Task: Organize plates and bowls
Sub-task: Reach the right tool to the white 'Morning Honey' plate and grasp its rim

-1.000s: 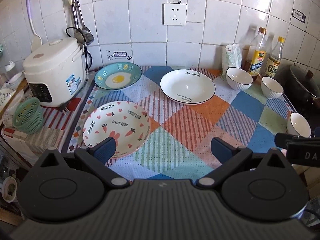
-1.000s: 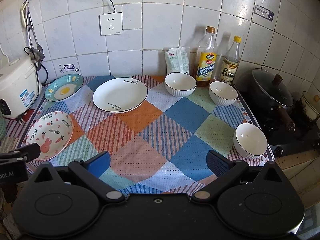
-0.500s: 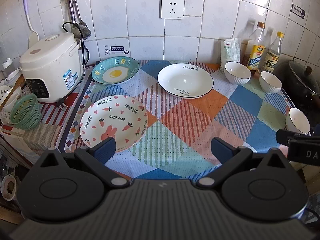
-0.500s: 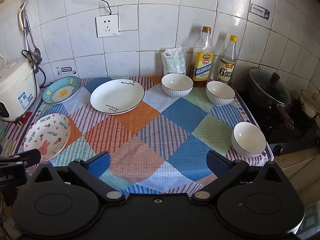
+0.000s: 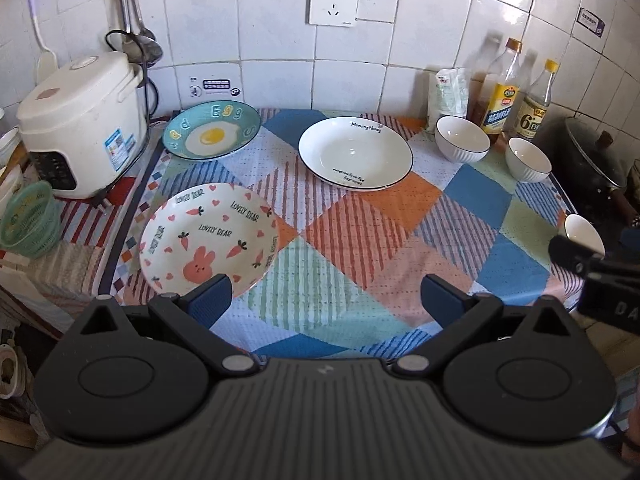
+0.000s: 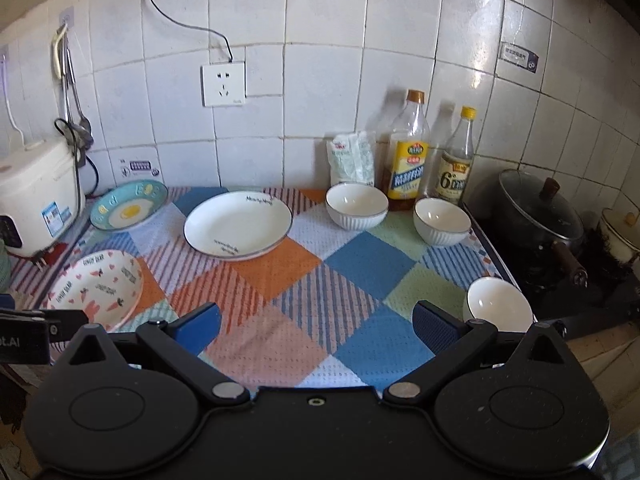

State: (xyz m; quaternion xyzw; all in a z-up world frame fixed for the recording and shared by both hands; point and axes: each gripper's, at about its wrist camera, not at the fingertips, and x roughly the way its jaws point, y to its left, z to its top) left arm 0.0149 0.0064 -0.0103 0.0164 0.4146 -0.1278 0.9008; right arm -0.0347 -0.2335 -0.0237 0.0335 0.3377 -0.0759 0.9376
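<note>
Three plates lie on the checked cloth: a rabbit-print plate [image 5: 208,238] [image 6: 98,288] front left, a teal egg plate [image 5: 212,135] [image 6: 130,210] back left, a white plate [image 5: 355,152] [image 6: 239,224] in the back middle. Three white bowls stand on the right: two at the back [image 5: 462,144] [image 5: 527,159] [image 6: 357,205] [image 6: 442,221], one at the front right edge [image 5: 583,232] [image 6: 500,309]. My left gripper [image 5: 326,300] is open and empty, just in front of the rabbit plate. My right gripper [image 6: 318,326] is open and empty, left of the front bowl.
A white rice cooker [image 5: 80,120] and a green basket [image 5: 30,220] stand at the left. Two bottles [image 6: 408,156] [image 6: 456,160] and a white bag [image 6: 352,158] line the tiled wall. A lidded black pot [image 6: 540,216] sits on the stove at the right.
Both grippers have drawn back and lifted a little, so the table looks farther off. No plate or bowl has moved. Both stay open.
</note>
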